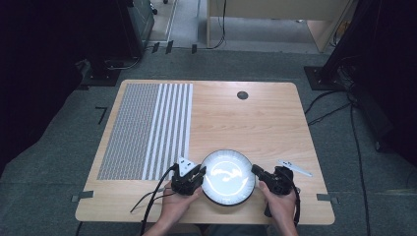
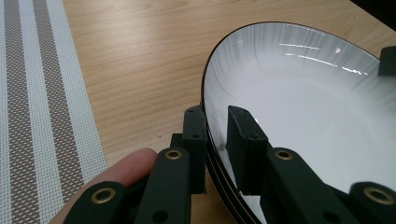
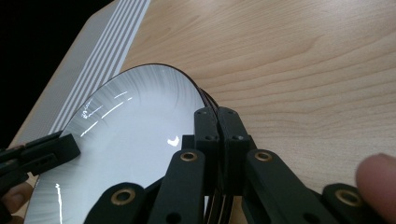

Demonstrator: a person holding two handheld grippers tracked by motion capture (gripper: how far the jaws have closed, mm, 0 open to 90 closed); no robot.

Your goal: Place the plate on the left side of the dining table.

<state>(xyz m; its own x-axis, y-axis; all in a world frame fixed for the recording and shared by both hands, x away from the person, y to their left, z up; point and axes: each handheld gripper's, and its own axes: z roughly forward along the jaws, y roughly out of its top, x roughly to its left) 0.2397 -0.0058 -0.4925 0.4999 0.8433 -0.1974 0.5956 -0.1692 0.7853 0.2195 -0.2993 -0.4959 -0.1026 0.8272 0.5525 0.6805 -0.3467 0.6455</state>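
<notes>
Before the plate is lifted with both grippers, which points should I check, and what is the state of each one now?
1. Right gripper on the plate rim: ok, jaws pressed together on the edge.
2. Left gripper on the rim: not ok, one jaw each side, but a gap still shows at the inner jaw.
3. Grips on opposite sides for balance: ok.
4. Plate has no load: ok, its white inside is bare.
5. Placemat away from the plate: ok, wood shows between them.
6. Plate flat on the table: cannot tell.
</notes>
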